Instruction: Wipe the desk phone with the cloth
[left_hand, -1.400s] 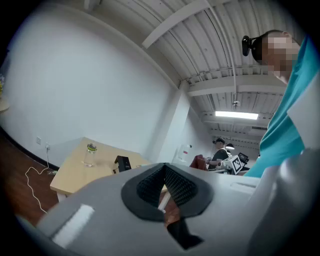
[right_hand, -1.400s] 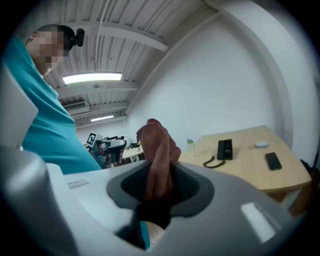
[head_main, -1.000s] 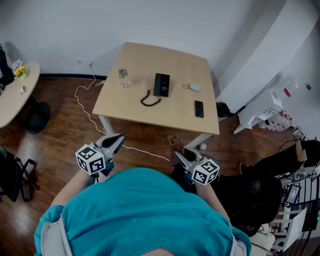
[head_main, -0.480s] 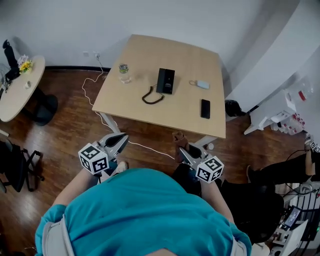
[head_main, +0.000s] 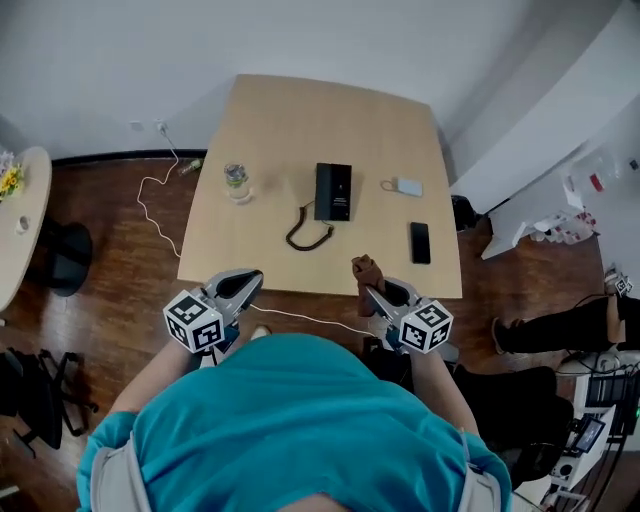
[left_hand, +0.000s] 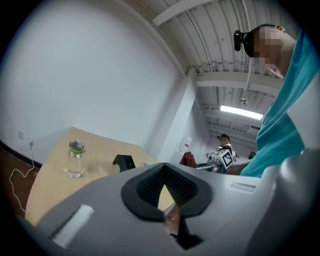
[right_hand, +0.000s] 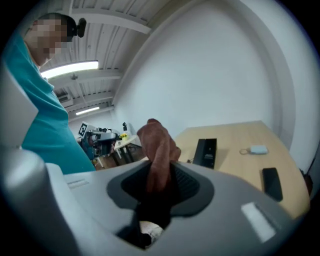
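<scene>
The person's teal shirt (head_main: 290, 420) hides both forearms in the head view. The right gripper (head_main: 368, 290) is clamped on a bunched brown cloth (head_main: 366, 270), whose lower end is lost between the dark pads (right_hand: 187, 182). The left gripper (head_main: 252, 276) has its jaws together on nothing. A clear bottle (head_main: 237, 181) stands on the table (head_main: 300, 110); how full it is cannot be made out. The desk phone (head_main: 333, 190) lies mid-table, well apart from both grippers, at 11 o'clock from the cloth. The bottle stands at 9 o'clock from the phone and a mobile phone (head_main: 420, 242) lies at 4 o'clock.
</scene>
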